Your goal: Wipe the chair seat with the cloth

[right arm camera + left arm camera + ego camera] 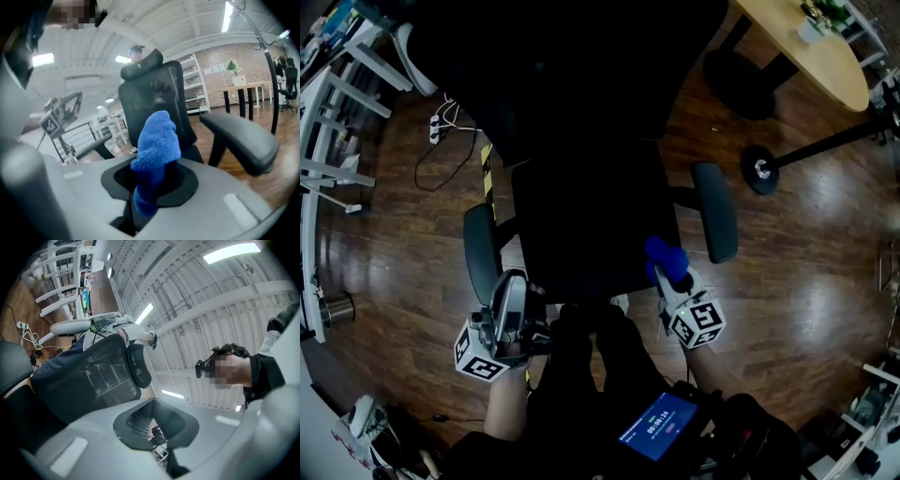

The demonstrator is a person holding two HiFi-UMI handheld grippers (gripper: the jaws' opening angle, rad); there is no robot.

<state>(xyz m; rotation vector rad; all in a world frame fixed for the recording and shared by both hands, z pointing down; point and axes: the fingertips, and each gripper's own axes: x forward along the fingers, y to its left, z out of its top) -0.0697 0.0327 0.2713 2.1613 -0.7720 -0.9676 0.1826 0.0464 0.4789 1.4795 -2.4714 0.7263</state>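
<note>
Blue cloth sits pinched in the right claw; left claw closed, empty.

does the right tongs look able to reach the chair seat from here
Probably yes: the right tongs, shut on the blue cloth, hover at the front right corner of the seat, inside the armrest, with nothing visible between.

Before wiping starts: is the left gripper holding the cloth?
No, the left gripper holds nothing; the blue cloth is in the right gripper.
</note>
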